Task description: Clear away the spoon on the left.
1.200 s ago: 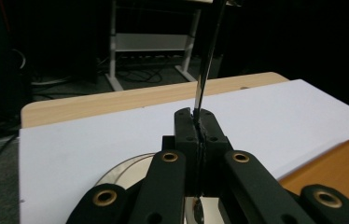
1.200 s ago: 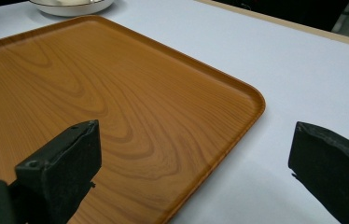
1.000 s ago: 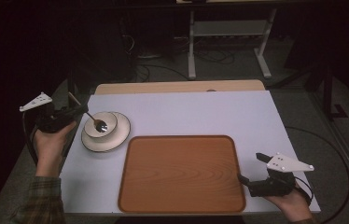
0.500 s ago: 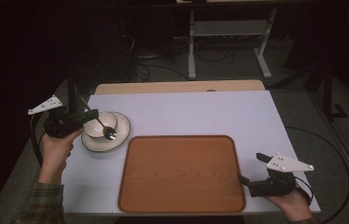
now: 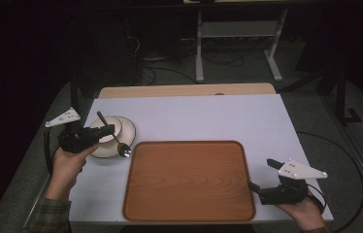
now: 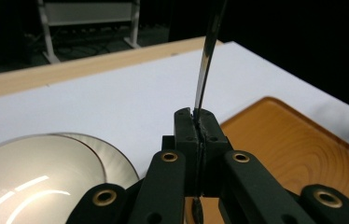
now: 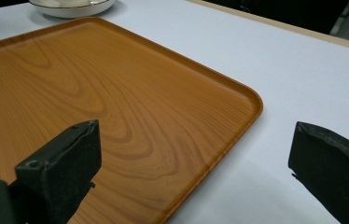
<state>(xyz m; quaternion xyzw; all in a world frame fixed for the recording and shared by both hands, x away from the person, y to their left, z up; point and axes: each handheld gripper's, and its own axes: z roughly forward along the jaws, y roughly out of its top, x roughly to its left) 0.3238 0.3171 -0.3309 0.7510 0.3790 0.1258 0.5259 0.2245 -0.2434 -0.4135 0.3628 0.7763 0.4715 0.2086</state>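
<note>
A metal spoon [image 5: 116, 138] hangs tilted over the white plate [image 5: 127, 127], its bowl end near the tray's left edge. My left gripper [image 5: 109, 131] is shut on the spoon's handle [image 6: 205, 65], which rises thin between the closed jaws in the left gripper view. A smaller white dish [image 6: 32, 182] sits on that plate [image 6: 116, 163]. The wooden tray [image 5: 189, 182] lies at the table's front centre. My right gripper [image 5: 253, 187] rests open at the tray's right front corner [image 7: 238, 100], nothing between its jaws.
The white tabletop [image 5: 208, 116] has a wooden strip along its far edge [image 5: 184, 90]. Beyond it stand a metal rack [image 5: 238, 34] and cables on the dark floor. The plate [image 7: 72, 7] appears past the tray's far edge in the right gripper view.
My left gripper has lifted the spoon off the dish and carried it to the right toward the tray. The right gripper has stayed put.
</note>
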